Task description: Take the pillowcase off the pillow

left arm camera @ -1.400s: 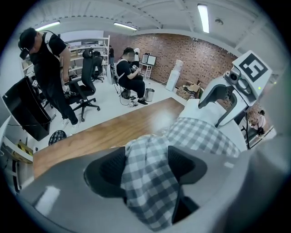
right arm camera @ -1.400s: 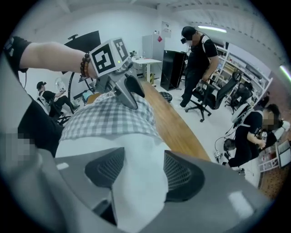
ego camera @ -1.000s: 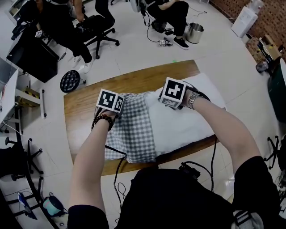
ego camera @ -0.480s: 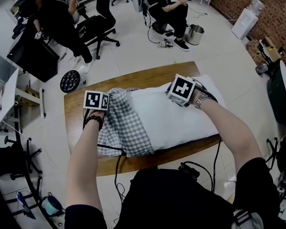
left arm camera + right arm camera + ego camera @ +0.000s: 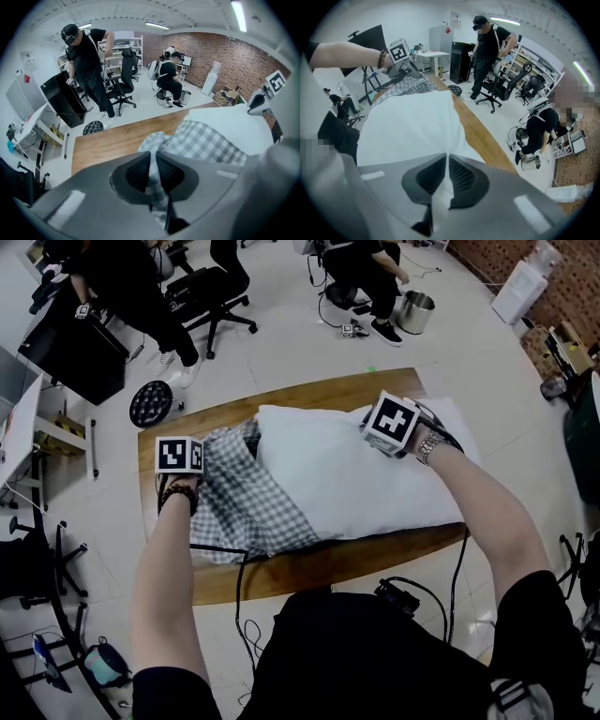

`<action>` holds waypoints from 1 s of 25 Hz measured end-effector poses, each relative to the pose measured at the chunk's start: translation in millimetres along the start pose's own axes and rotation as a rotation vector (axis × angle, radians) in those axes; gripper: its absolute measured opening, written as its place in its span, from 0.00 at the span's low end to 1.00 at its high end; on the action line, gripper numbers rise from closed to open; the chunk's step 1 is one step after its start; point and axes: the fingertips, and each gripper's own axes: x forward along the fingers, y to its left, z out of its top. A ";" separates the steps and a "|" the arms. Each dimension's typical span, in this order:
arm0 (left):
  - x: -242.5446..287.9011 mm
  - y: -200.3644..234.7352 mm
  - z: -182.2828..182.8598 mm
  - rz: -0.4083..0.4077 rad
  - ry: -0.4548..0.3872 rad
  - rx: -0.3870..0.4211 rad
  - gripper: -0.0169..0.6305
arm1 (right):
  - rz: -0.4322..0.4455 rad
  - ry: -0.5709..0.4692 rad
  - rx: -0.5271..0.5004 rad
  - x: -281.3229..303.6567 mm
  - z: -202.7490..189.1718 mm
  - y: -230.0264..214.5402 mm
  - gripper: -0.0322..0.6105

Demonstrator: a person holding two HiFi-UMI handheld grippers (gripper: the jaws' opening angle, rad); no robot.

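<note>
A white pillow (image 5: 347,479) lies across the wooden table (image 5: 319,395), most of it bare. The grey-and-white checked pillowcase (image 5: 239,507) is bunched over the pillow's left end. My left gripper (image 5: 183,470) is at the table's left, shut on a fold of the pillowcase (image 5: 199,143), which runs between its pads (image 5: 161,173). My right gripper (image 5: 380,437) is over the pillow's far right part, shut on a pinch of the white pillow (image 5: 412,126) fabric. In the right gripper view the left gripper (image 5: 405,65) holds the checked cloth at the pillow's far end.
Cables (image 5: 248,568) hang over the table's near edge. Beyond the table are a person on an office chair (image 5: 211,287), a seated person beside a metal bucket (image 5: 412,310), a black round fan (image 5: 150,407) on the floor and a desk (image 5: 19,427) at the left.
My left gripper has pulled the checked pillowcase leftward, baring much more of the white pillow. My right gripper has shifted right and away with the pillow in its grip.
</note>
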 end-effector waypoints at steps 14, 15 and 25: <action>-24.1 -23.7 -4.6 0.057 -0.137 0.038 0.34 | -0.060 -0.164 -0.058 -17.4 4.7 32.6 0.32; -27.0 -28.0 -6.8 0.059 -0.145 0.040 0.34 | -0.067 -0.176 -0.065 -21.2 3.6 37.3 0.32; -55.6 -95.0 -45.1 0.011 -0.225 0.001 0.36 | -0.069 -0.229 -0.171 -48.0 -25.4 100.8 0.36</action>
